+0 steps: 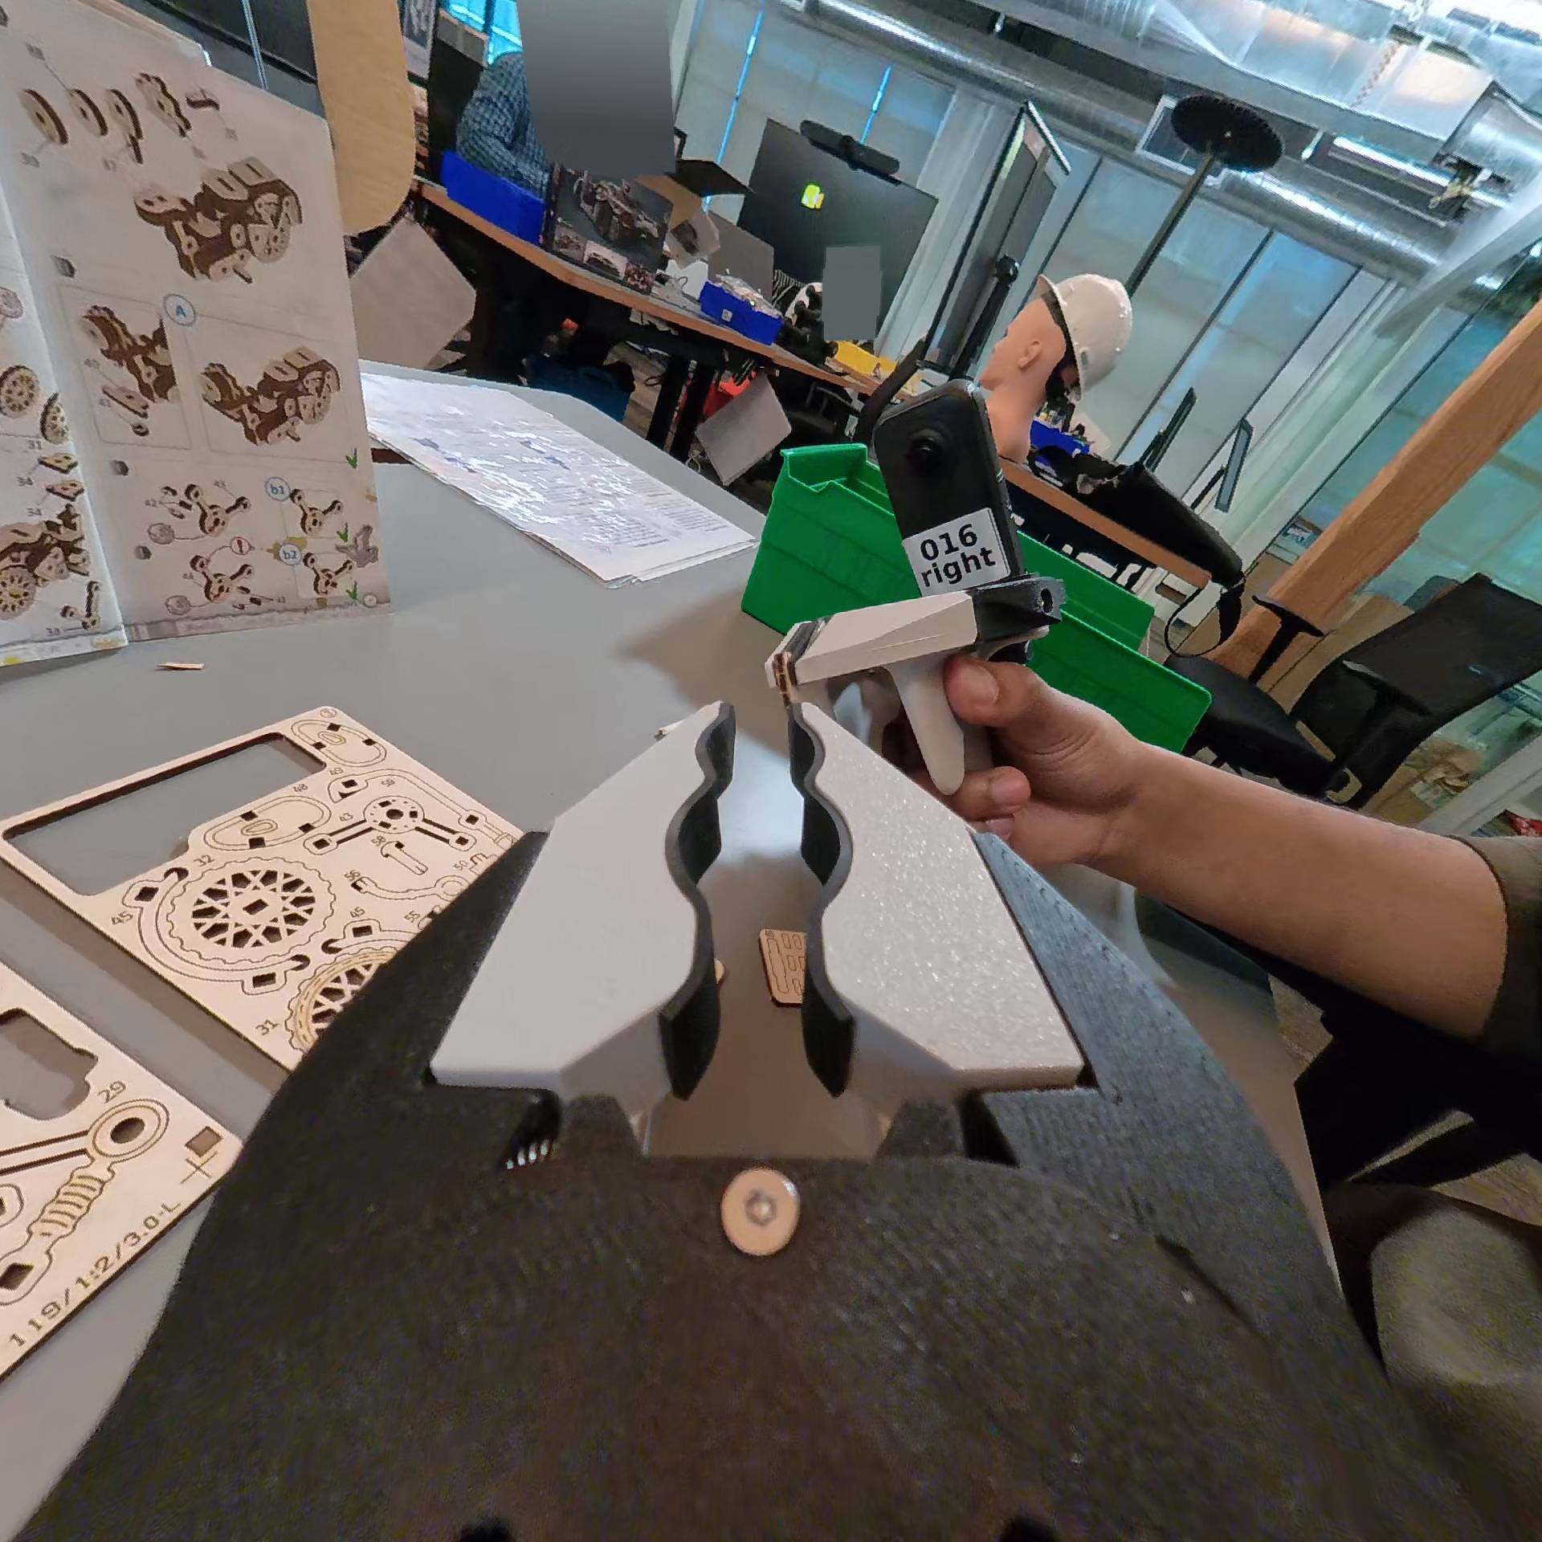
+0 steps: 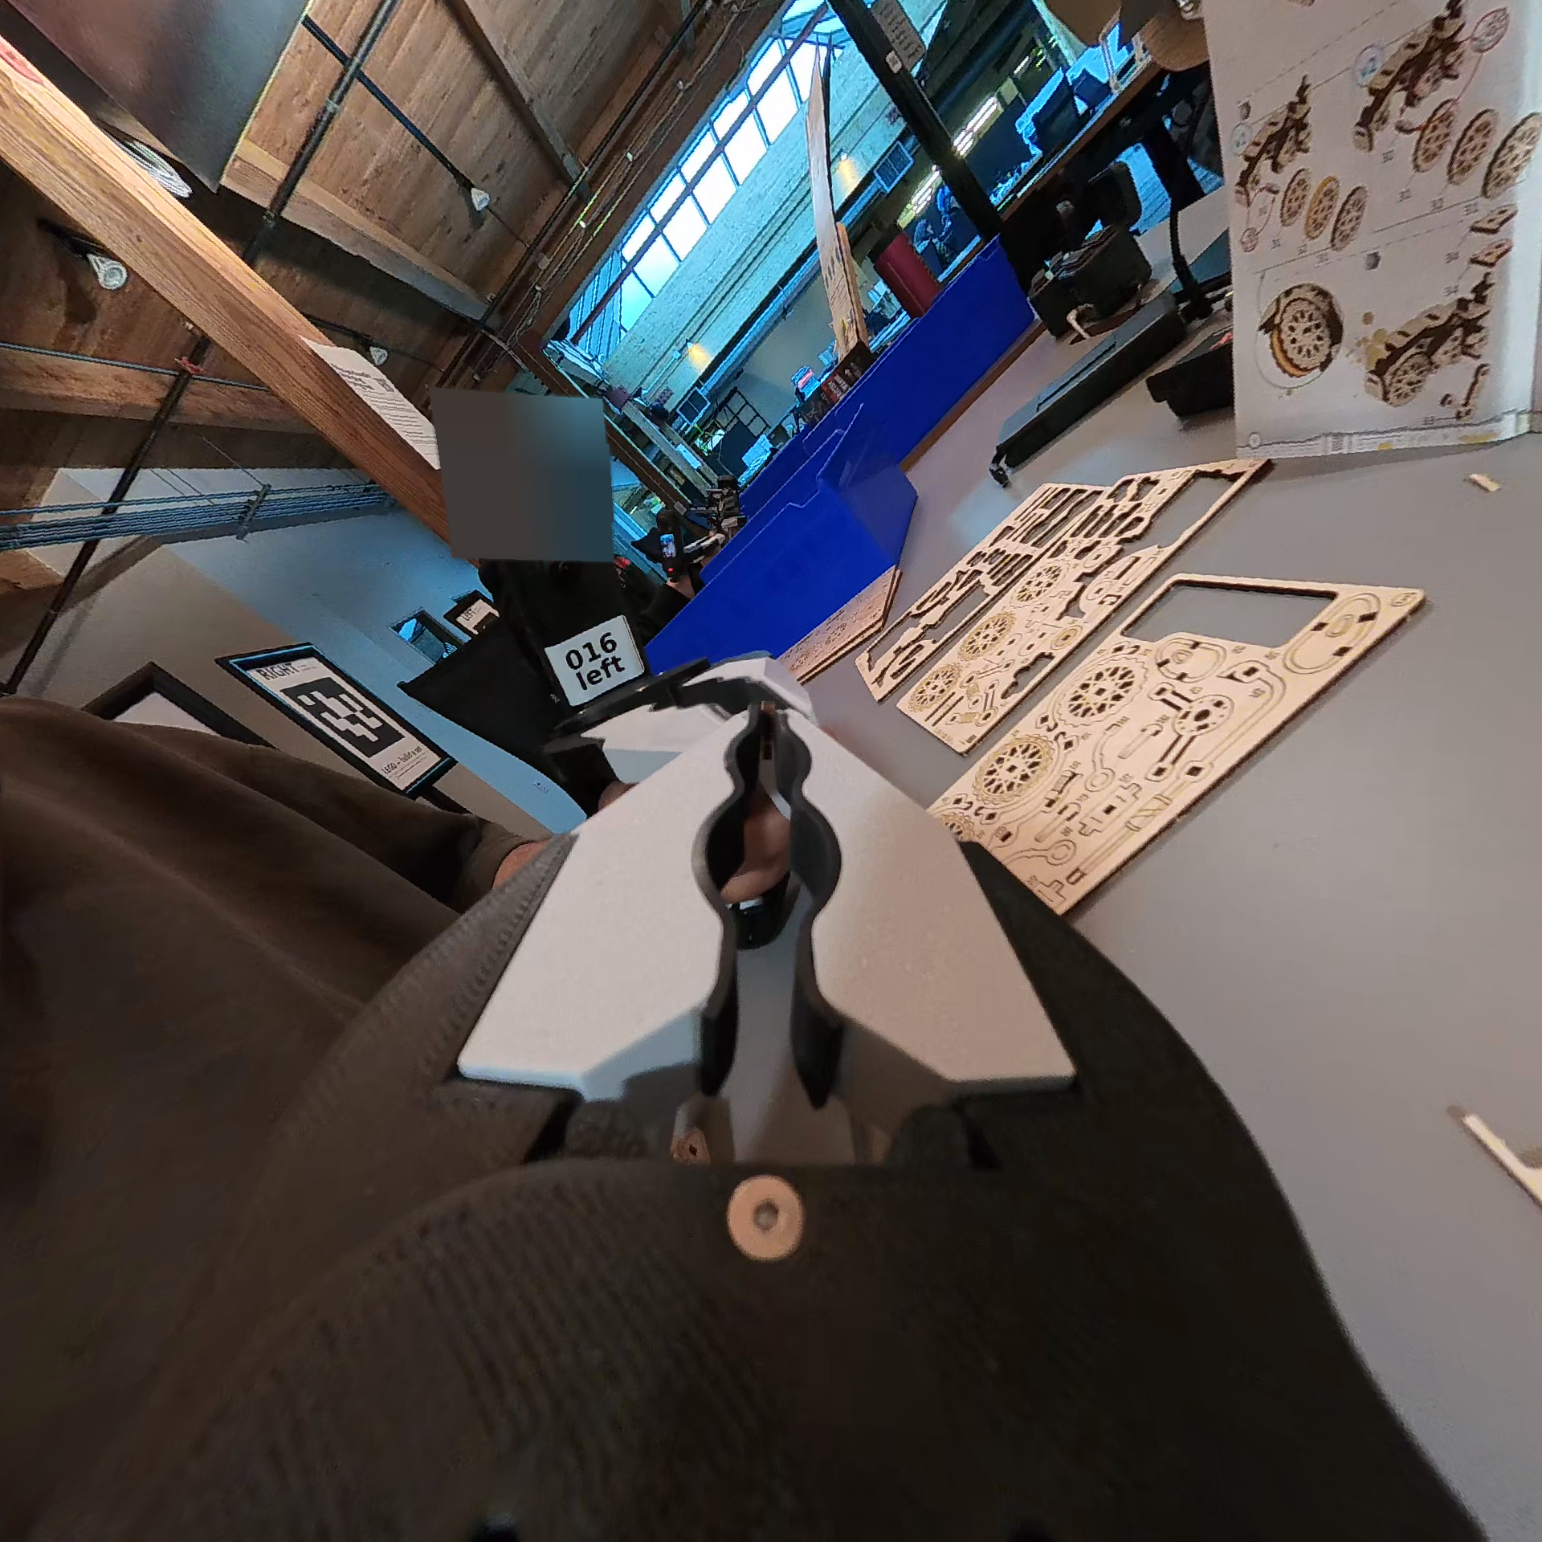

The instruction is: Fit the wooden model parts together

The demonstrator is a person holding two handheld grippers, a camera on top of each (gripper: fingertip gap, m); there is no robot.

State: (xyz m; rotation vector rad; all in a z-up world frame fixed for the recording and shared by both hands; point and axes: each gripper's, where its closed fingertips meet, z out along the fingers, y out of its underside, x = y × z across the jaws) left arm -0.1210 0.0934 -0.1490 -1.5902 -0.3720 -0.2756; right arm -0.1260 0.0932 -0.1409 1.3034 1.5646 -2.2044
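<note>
My left gripper (image 1: 761,728) is open and empty, held just above the grey table (image 1: 517,667). A small flat wooden part (image 1: 784,964) lies on the table below the gap between its fingers. My right gripper (image 1: 784,667), held by a hand (image 1: 1043,768), sits just above and right of the left fingertips. In the right wrist view the right gripper (image 2: 765,728) is shut on a thin wooden part (image 2: 763,738), seen edge-on at the fingertips. Laser-cut wooden sheets (image 1: 250,876) with wheels and links lie to the left; they also show in the right wrist view (image 2: 1168,734).
An instruction booklet (image 1: 192,334) stands upright at the back left. A stack of papers (image 1: 542,476) and a green bin (image 1: 834,534) are at the back. A blue bin (image 2: 818,534) stands beyond the sheets. A second wooden sheet (image 1: 75,1168) lies at the near left. Both grippers' tips are close together, under 4 cm apart.
</note>
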